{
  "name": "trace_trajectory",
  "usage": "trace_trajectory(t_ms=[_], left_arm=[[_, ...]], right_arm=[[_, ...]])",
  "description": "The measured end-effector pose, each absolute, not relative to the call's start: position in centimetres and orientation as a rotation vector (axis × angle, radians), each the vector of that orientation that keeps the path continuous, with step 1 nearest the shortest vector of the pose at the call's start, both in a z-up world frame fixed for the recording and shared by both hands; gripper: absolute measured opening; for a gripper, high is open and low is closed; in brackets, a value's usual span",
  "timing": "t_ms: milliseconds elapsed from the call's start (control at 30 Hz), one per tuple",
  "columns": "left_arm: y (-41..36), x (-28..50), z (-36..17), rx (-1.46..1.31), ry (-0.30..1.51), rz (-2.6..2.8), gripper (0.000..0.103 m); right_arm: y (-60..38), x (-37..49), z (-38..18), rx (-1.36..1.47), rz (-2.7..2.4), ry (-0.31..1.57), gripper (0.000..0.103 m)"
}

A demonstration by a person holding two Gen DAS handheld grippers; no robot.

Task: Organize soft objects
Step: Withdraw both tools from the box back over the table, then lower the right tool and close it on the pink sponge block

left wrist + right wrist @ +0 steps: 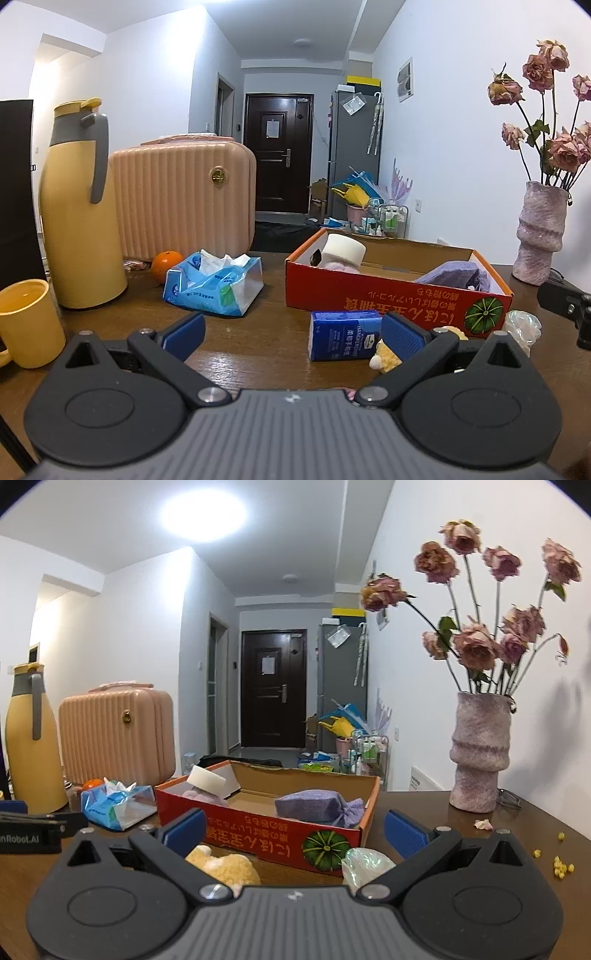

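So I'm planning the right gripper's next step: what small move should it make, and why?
Probably ease the right gripper forward and down onto the yellow plush toy. Its jaws stand open and empty, and the toy lies on the table in front of the red cardboard box.

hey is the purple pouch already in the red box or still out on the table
In the box. The purple pouch lies on the floor of the red cardboard box, near its right end, with the box's front wall hiding its lower edge.

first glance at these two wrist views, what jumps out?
The red cardboard box mid-table, already holding a purple pouch and a white roll. Behind it to the right, dried roses in a pink vase; far left, a tall yellow thermos beside a pink ribbed case.
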State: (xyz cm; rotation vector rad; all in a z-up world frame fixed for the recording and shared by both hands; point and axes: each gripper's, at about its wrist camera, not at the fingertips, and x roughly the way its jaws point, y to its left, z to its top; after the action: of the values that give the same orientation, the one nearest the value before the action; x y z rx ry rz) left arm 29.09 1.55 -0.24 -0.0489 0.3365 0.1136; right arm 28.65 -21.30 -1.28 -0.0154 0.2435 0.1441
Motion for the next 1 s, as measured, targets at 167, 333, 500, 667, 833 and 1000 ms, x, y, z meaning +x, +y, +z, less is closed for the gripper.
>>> trace_trajectory(t_ms=[167,333,500,667,833,1000], left_arm=[[2.3,28.8,-0.3,-0.073,0.350,0.117,0.103],[2.7,28.3,-0.1,-0.094,0.363,0.100,0.103],[2.7,27.7,-0.1,-0.100,0.368,0.086,0.103],[2.7,26.8,-0.4,-0.100,0.384,0.077,0.103],[2.5,25.7,-0.8,-0.094,0.402,0.063,0.103],[2.0,24.1,-1.3,-0.076,0.413,0.053,0.103]], right_arm=[[-21.2,29.6,0.5,-0.018,0.152,0.281,0.103],[-21.9,29.3,2.6,-0.005,0.137,0.312,0.103],[-22.6,27.8,2.8,-0.041,0.115,0.352,0.103],[-23.6,26.0,2.3,-0.054,0.091,0.394,0.103],[-24.7,23.9,1.0,-0.061,0.078,0.456,0.103],[-25.7,21.8,-0.6,-0.053,0.073,0.511,0.103]])
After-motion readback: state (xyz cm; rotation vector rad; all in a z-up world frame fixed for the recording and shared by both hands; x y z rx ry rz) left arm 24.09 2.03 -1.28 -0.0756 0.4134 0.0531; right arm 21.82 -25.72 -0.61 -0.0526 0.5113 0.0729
